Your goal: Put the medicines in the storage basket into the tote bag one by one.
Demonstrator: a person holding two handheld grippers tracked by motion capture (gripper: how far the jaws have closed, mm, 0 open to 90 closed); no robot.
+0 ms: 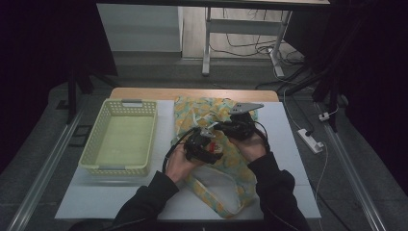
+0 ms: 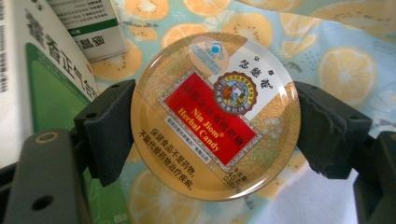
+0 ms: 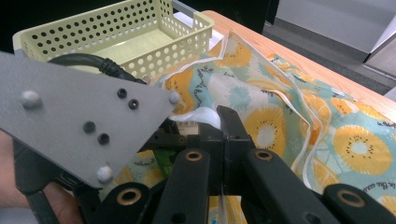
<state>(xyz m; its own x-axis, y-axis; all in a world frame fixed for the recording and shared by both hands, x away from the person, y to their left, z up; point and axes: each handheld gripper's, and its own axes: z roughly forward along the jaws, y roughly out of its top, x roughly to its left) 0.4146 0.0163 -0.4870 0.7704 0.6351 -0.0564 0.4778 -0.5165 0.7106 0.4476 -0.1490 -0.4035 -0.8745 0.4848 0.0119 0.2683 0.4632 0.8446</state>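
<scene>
Two grippers are in my hands. My left gripper (image 2: 215, 135) clamps one round herbal candy tin (image 2: 215, 116) by its edges, jaws spread wide, above the fruit-print bag (image 1: 217, 144). My right gripper (image 3: 223, 122) is closed tight, pinching the bag's white-trimmed edge. Two medicine boxes (image 2: 42, 84) lie at ten o'clock from the tin. One pale yellow basket (image 1: 120, 137) sits at nine o'clock on the white table (image 1: 284, 144); dim grey floor surrounds it.

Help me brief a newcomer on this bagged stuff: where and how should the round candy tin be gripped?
Grip the candy tin across its widest line, by the rim, one pad on each opposite edge, as the left gripper does. Come from above, facing the flat lid: the round, shallow shape offers nothing else, and boxes crowd one side.
</scene>
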